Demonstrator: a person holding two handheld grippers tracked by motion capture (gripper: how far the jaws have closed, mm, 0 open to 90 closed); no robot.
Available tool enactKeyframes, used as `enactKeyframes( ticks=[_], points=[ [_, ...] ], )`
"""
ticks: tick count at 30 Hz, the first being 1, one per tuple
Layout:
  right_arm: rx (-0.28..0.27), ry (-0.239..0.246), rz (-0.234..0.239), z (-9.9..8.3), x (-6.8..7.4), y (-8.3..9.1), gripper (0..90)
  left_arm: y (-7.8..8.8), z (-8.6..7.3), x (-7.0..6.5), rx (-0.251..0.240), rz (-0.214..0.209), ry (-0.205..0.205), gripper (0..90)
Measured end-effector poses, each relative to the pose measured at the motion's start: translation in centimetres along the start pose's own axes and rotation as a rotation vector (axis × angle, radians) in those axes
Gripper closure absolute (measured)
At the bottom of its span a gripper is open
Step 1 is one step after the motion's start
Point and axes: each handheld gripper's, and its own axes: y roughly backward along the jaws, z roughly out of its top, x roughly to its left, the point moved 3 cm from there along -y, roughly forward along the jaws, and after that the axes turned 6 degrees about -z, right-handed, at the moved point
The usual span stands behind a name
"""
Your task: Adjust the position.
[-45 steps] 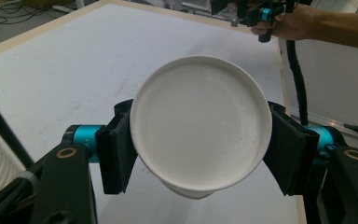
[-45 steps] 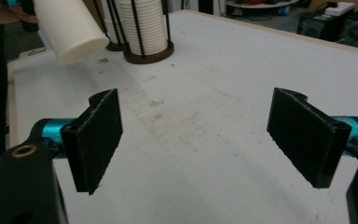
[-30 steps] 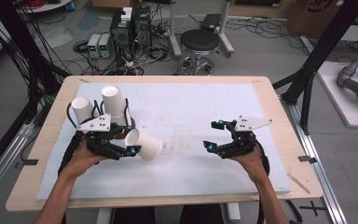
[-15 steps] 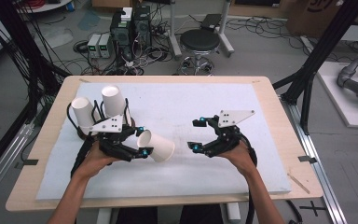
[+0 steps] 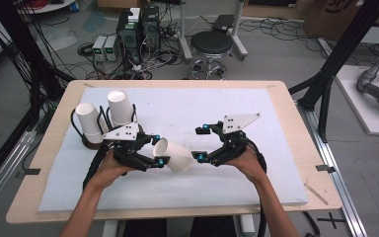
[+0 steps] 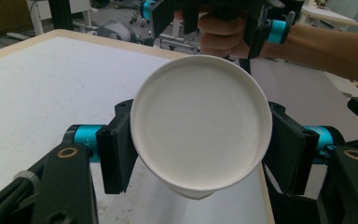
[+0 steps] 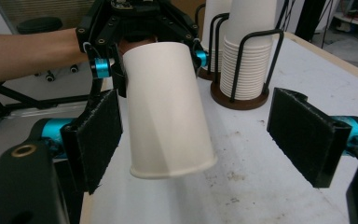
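Observation:
A white paper cup [image 5: 177,157] hangs on its side just above the white mat [image 5: 237,103], and my left gripper [image 5: 160,149] is shut on it. In the left gripper view, one round end of the cup [image 6: 200,126] faces the camera, with the left gripper [image 6: 198,149] pressing a black pad on each side. The cup's other end [image 7: 168,121] points at my right gripper [image 7: 196,140]. That gripper [image 5: 201,143] is open, its jaws wide on either side of that end. Its left pad is close to the cup wall; its right pad stands well off.
Two stacks of white cups [image 5: 120,107] stand in black wire holders at the mat's back left, also seen in the right gripper view [image 7: 247,51]. The wooden table edge [image 5: 296,118] frames the mat. Cables, boxes and a stool lie on the floor beyond.
Both hands have come toward each other. The left gripper carried the cup to the right, and the right gripper moved left until its open jaws flank the cup's end.

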Motion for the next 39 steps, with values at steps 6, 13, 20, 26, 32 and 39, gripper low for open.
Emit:
enactKeyframes(
  ticks=[6, 13, 20, 26, 32, 39],
  points=[
    [0.009, 0.007, 0.042, 0.3, 0.3, -1.1, 18.5, -0.4, 0.7, -0.3, -0.012, -0.025, -0.008, 34.0],
    [0.014, 0.020, 0.097, 0.7, 1.0, -2.4, 18.5, -0.4, 1.1, -0.5, -0.021, -0.034, -0.016, 34.0],
    [0.027, 0.023, 0.115, 0.7, 1.3, -3.2, 18.6, -0.2, 1.5, -0.8, -0.032, -0.039, -0.025, 34.0],
    [0.040, 0.026, 0.131, 0.6, 1.6, -3.9, 18.5, -0.2, 2.0, -1.2, -0.042, -0.051, -0.035, 34.0],
    [0.046, 0.023, 0.160, 0.3, 1.9, -4.4, 18.6, -0.2, 2.3, -1.4, -0.047, -0.058, -0.045, 34.0],
    [0.063, 0.023, 0.184, 0.1, 2.2, -4.9, 18.6, 0.1, 2.5, -1.5, -0.057, -0.054, -0.053, 34.0]
  ],
)
